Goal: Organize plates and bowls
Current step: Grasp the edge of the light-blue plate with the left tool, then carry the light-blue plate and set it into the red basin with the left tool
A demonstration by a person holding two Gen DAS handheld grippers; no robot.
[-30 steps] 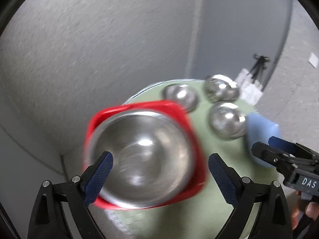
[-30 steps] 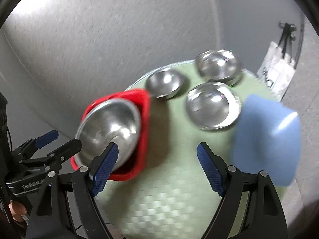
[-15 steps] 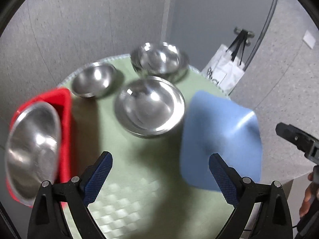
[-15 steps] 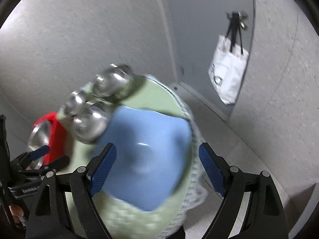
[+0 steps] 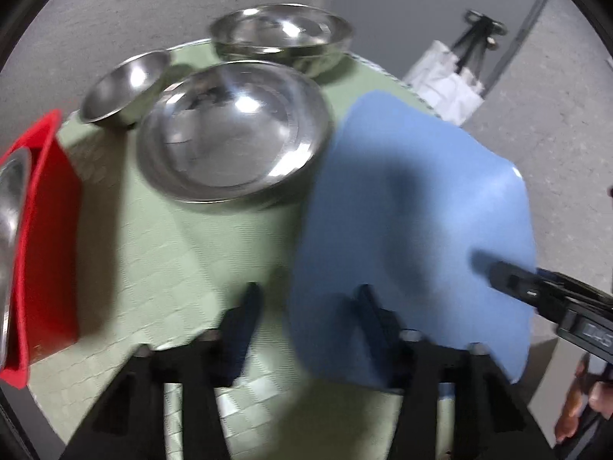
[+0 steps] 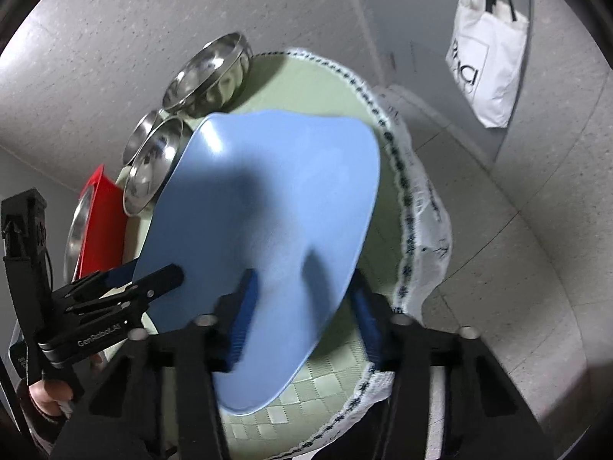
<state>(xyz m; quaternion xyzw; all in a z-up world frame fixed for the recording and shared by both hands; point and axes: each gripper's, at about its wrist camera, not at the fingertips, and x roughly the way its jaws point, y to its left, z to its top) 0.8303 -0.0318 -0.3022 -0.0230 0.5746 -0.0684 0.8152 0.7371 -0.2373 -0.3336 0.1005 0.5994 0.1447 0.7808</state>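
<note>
**Both grippers closing in on the blue plate at the table's edge**

A pale blue, square-ish plastic plate with rounded corners [image 5: 413,207] is lying on a round table covered by a light green checked cloth [image 5: 184,253], at the side nearest both grippers. The left gripper [image 5: 306,329] is hovering low over the plate's near-left edge with its blue-padded fingers [image 5: 245,329] parted; one finger is sitting over the cloth and the other over the plate, and nothing is held between them. The right gripper [image 6: 302,318] is also open, its fingers [image 6: 241,314] straddling the plate's near corner; motion blur is making it hard to say whether either pad is touching the plate.

A wide, shallow stainless steel bowl [image 5: 233,134] is resting just beside the blue plate's far-left edge, seemingly touching it. Behind it, a deeper steel bowl [image 5: 283,38] is standing near the far rim of the table, and a smaller steel bowl [image 5: 122,88] is sitting to the left of both. At the left side of the table a red square plastic plate [image 5: 46,237] is carrying another steel bowl [image 5: 9,230], only partly in view.

Beyond the table, a white tote bag [image 6: 486,57] is hanging against the grey wall, and the cloth's lace trim [image 6: 413,230] is draping over the table edge.
</note>
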